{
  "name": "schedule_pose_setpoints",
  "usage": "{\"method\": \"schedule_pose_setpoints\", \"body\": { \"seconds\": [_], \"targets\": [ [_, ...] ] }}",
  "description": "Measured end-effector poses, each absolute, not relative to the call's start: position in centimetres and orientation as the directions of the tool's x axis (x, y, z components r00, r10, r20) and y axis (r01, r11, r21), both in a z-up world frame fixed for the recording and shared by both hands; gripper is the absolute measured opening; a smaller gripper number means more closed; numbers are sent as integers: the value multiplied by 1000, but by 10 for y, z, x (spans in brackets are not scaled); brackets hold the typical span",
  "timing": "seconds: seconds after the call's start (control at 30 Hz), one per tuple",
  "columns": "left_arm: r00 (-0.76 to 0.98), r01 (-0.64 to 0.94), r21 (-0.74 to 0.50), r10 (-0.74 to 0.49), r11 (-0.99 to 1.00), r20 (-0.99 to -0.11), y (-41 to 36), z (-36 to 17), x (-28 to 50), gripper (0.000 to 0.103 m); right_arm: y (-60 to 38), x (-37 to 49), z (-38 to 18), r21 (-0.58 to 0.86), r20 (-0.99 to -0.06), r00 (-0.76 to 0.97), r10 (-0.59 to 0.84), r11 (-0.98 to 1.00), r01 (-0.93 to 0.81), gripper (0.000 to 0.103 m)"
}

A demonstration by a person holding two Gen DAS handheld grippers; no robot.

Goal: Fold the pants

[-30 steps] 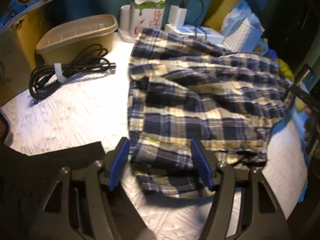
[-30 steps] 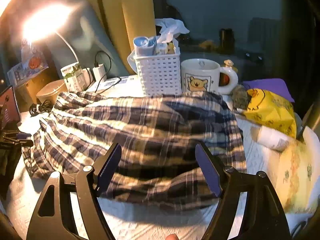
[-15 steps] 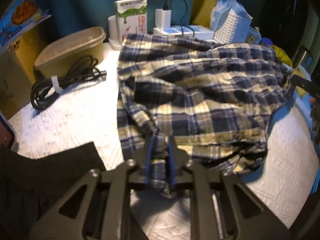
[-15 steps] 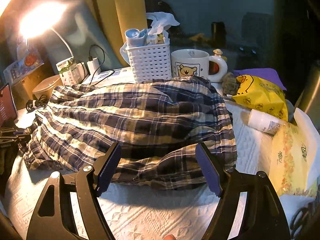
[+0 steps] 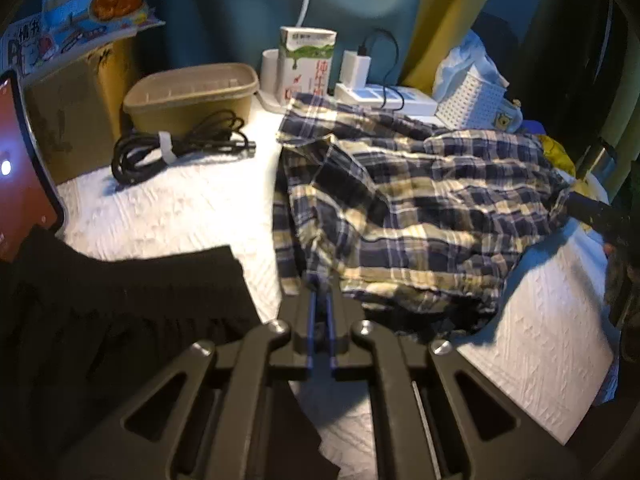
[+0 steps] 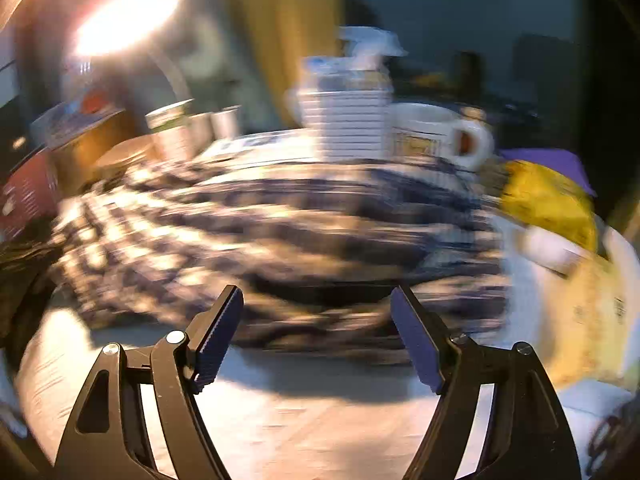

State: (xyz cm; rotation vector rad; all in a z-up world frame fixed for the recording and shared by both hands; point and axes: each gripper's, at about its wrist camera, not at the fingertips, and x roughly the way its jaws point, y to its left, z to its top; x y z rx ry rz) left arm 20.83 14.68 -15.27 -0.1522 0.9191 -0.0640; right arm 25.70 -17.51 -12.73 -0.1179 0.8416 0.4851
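The plaid pants (image 5: 420, 216) lie in a rumpled heap on the white textured table (image 5: 172, 216), spread forward and to the right of the left gripper (image 5: 320, 308). No clean fold shows yet: the cloth is bunched, with loose creases and one edge turned over near the far left corner. The left gripper is clamped on the near edge of the pants, its blue pads pressed together with a pinch of plaid cloth between them, and the fabric rises a little towards that pinch.

In the right wrist view, which is badly blurred, the pants (image 6: 280, 232) stretch across the table just ahead of the right gripper (image 6: 316, 336). Its jaws stand wide apart and nothing is between them; the near hem lies just beyond the fingertips.

Judging from this, the task is at its start: one edge is gripped, the other side is not yet taken, and the smoothing and every fold are left to do.

Beside the left gripper, on its left, lies a black cloth (image 5: 120, 300). Farther ahead on the left are a coiled black cable (image 5: 176, 148) and a tan tray (image 5: 192, 92); straight ahead behind the pants stand a milk carton (image 5: 308, 64) and a white charger (image 5: 356, 68). A white basket (image 5: 468, 100) sits ahead to the right.
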Motion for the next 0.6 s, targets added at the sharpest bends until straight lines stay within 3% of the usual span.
{"method": "schedule_pose_setpoints", "body": {
  "seconds": [0.1,0.17,0.23,0.37,0.5,0.6],
  "targets": [
    [603,-8,-161,-124,987,-788,145,-154,207,4,-118,235,-133,123,-756,472,453,807,-578,77],
    [604,-6,-161,-125,987,-787,144,-155,204,4,-84,224,-141,153,-767,404,499,754,-639,70],
    [604,1,-160,-128,987,-787,145,-158,204,4,-51,216,-149,154,-781,354,514,709,-689,61],
    [605,13,-164,-139,986,-784,146,-160,202,4,-4,209,-160,96,-799,335,499,656,-748,55],
    [608,28,-179,-159,983,-778,150,-159,201,4,12,211,-174,45,-824,345,449,659,-751,13],
    [606,38,-197,-179,980,-775,151,-159,198,4,4,206,-169,49,-820,347,456,659,-751,6]
  ]
}}
